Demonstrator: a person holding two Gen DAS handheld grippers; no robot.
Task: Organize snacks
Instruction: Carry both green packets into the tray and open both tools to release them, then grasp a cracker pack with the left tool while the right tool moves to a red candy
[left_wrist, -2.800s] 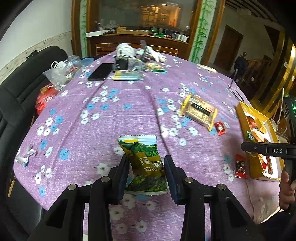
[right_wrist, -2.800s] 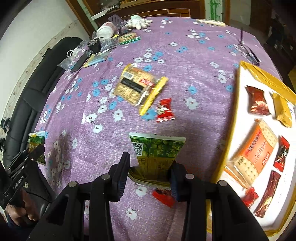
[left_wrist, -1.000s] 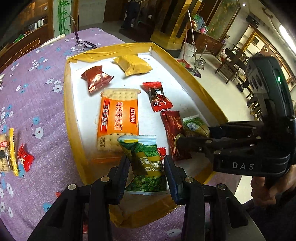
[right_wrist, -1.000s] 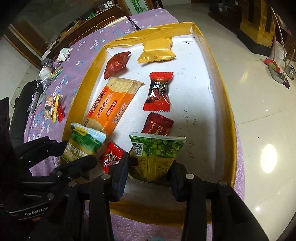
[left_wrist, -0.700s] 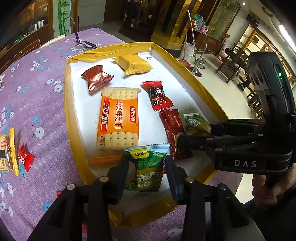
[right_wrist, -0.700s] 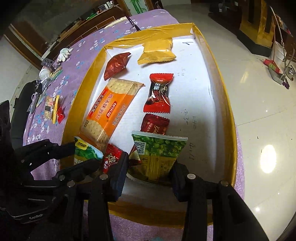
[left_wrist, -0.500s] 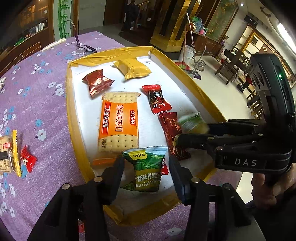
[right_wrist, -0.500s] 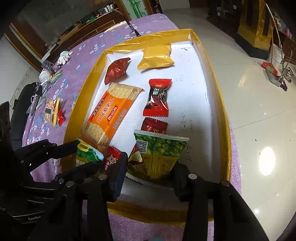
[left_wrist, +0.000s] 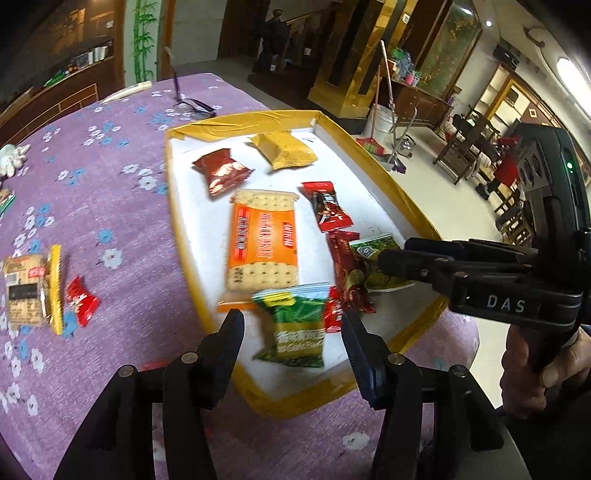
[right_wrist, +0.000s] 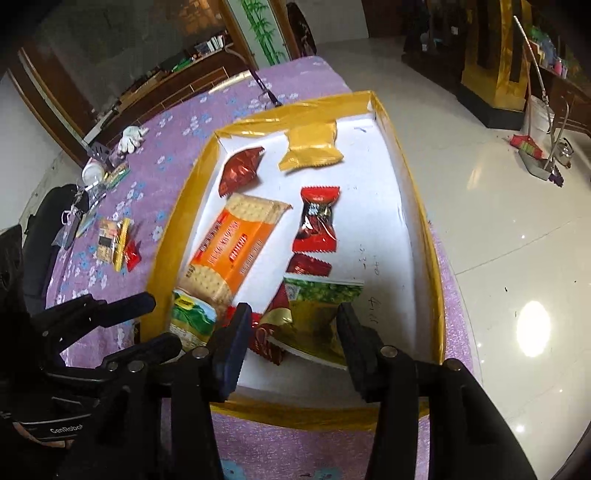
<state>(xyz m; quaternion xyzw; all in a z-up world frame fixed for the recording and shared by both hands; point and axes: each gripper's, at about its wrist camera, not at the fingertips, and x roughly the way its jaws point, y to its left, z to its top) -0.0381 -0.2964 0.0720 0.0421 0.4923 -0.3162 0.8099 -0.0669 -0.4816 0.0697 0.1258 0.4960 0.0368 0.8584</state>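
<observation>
Left gripper jaws just been opening, parted wide, green pea packet lying loose between them on tray near edge. Right gripper jaws also just opening; second green packet between pads, resting on tray floor beside red candy; contact with pads unclear.

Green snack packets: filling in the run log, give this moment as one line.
left gripper: just opened, green pea packet released | right gripper: just opened, green-yellow packet between pads | both in yellow-edged tray
</observation>
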